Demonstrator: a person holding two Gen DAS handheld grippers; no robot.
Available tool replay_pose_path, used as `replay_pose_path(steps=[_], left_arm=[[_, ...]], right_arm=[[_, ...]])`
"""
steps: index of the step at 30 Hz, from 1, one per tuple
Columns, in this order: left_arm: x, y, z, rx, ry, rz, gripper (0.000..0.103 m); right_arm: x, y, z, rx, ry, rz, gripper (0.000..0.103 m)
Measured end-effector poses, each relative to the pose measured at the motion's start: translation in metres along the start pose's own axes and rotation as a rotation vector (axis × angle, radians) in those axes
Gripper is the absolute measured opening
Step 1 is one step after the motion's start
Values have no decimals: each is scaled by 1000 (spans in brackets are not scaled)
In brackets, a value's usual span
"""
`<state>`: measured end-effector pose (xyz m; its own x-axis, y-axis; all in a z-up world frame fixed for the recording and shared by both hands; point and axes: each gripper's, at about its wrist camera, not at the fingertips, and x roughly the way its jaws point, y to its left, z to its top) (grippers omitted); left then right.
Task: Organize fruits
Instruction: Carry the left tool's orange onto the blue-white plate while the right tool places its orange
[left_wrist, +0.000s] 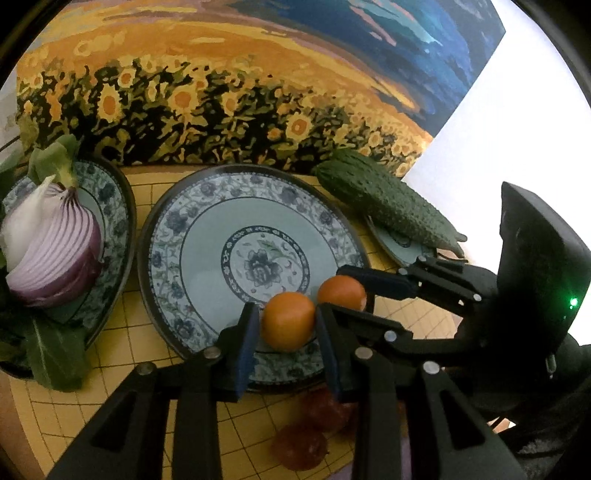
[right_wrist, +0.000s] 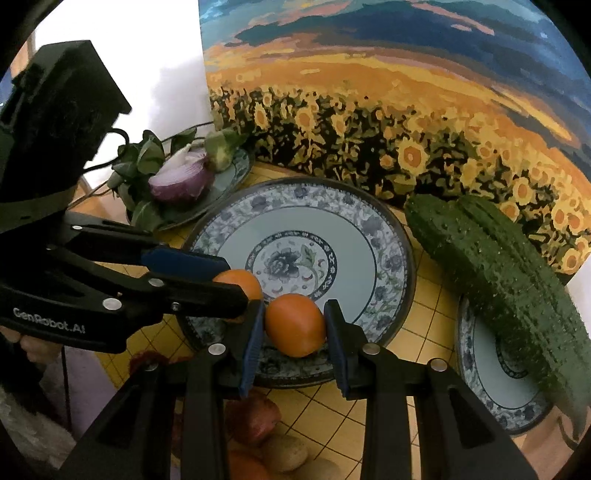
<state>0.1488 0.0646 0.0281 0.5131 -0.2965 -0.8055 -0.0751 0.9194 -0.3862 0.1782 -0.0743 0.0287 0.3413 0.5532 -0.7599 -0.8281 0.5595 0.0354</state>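
Between my left gripper's (left_wrist: 286, 334) pads sits one orange fruit (left_wrist: 287, 320), resting on the patterned plate (left_wrist: 207, 206) rim, my jaws parted slightly around it. Just beyond (to my right), my right gripper (right_wrist: 293, 332) clenches the second orange fruit (right_wrist: 295, 325).

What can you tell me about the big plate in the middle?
The big plate is round and looks like glazed ceramic, pale blue inside with a dark flower at its centre, a band of blue flowers around that and a dark rim. It lies flat on the yellow checked cloth, between the onion's plate and the cucumbers' plate. Two small orange fruits, each between a gripper's fingers, sit over its near edge.
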Motion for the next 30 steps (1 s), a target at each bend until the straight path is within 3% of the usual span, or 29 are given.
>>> replay_pose_path(steps=[3,5,9,20,30], left_arm=[[2,-3,-1,0,5,54,50],[1,-6,-1,11,7,70,50],[-12,-10,-2,18,-38,73,50],[-52,-29,-12,32,-104,97,56],[-93,-64,-43,158,-169,154,58]], right_arm=[[2,0,-1,-1,18,-7,35],[2,3,-1,-27,28,-20,36],[-3,8,1,-52,27,-37,49],[-50,22,-1,-18,-41,-96,50],[-110,26,-21,123,-141,-141,50]])
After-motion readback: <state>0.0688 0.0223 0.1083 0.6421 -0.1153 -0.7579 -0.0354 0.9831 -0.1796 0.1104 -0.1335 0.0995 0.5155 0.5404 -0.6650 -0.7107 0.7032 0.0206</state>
